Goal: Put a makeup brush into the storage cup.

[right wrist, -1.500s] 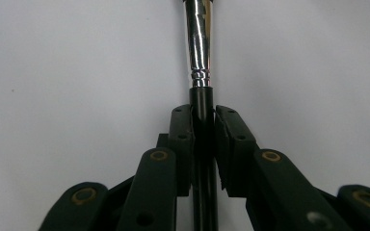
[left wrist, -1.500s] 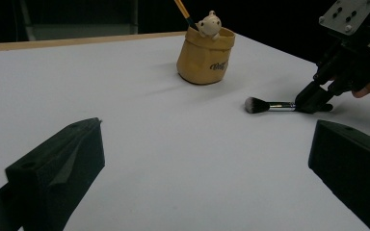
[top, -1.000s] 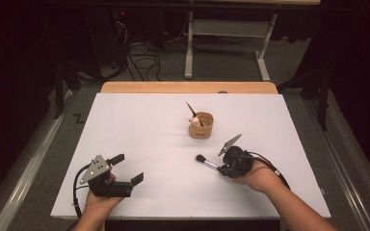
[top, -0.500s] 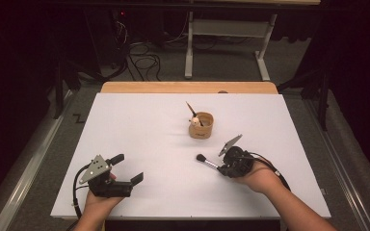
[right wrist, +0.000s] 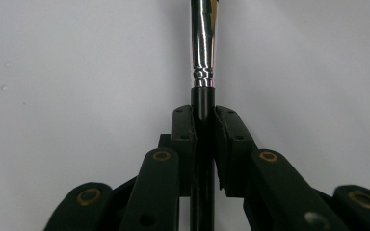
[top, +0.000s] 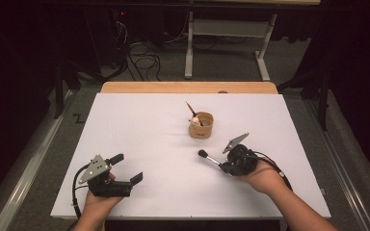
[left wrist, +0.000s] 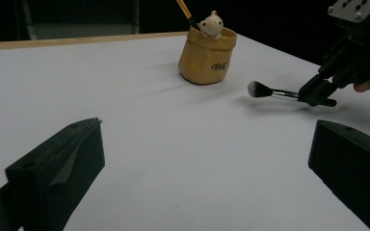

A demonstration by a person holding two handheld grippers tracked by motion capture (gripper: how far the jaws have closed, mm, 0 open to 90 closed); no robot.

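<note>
A makeup brush (top: 208,157) with a black handle, silver ferrule and dark bristle head is clamped by its handle in my right gripper (top: 223,166), just above the white table (top: 139,125) at the right front. Seen close in the right gripper view, both pads press on the brush handle (right wrist: 203,110). A tan pouch-shaped cup (top: 201,125) stands at the table's middle, with a pencil (top: 191,109) and a small bear figure in it. My left gripper (top: 125,169) rests at the front left, jaws wide open and nothing between them. In the left gripper view the cup (left wrist: 206,54) and brush (left wrist: 270,90) lie ahead.
A wooden strip (top: 188,87) runs along the table's far edge. Beyond it stand a metal frame (top: 224,33) and loose cables (top: 142,60) on the dark floor. A grey rail (top: 24,163) borders the left side.
</note>
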